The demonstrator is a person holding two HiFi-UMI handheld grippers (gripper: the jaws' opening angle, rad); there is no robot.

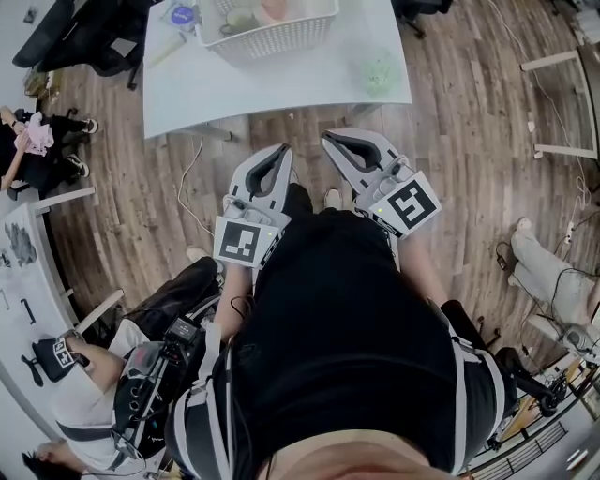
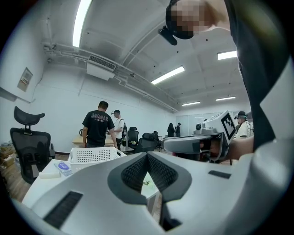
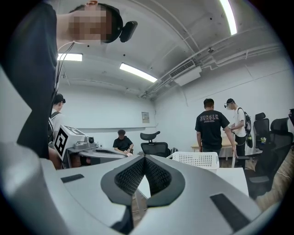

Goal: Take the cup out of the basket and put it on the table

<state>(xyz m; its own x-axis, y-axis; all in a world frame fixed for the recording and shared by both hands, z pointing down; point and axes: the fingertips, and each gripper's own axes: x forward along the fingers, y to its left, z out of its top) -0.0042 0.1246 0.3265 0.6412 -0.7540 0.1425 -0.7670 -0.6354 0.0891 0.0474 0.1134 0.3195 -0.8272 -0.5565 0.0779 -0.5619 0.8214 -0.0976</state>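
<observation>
Plainly, the widest thing in reach is the white tabletop (image 1: 281, 84), which lies ahead of the person across a strip of wooden floor (image 1: 469, 122). At its far side stands the white perforated basket (image 1: 281, 39), cut off by the upper edge of the head view. Both claws hang over the floor short of the tabletop, side by side and pointing towards it. The left claw (image 1: 279, 152) has its jaws pressed together with nothing between them, and the right claw (image 1: 332, 141) is likewise closed and empty, as each gripper view shows. Inside the basket, the cup (image 1: 277, 8) is probably the pinkish rounded shape at the very top of the picture, beside a paler item. It is small and partly out of frame, so that reading is a guess. If it is a plain drinking cup, it is likely light and stiff with smooth, somewhat slippery walls, so a squeeze across the whole body could let it pop out. The safer hold is probably on the rim, one jaw inside and one outside, followed by a straight lift clear of the basket wall. The basket itself looks light enough to drag along, so the other claw may need to steady it. A small pale green thing (image 1: 377, 71) sits on the near right of the tabletop, well apart from the basket.
</observation>
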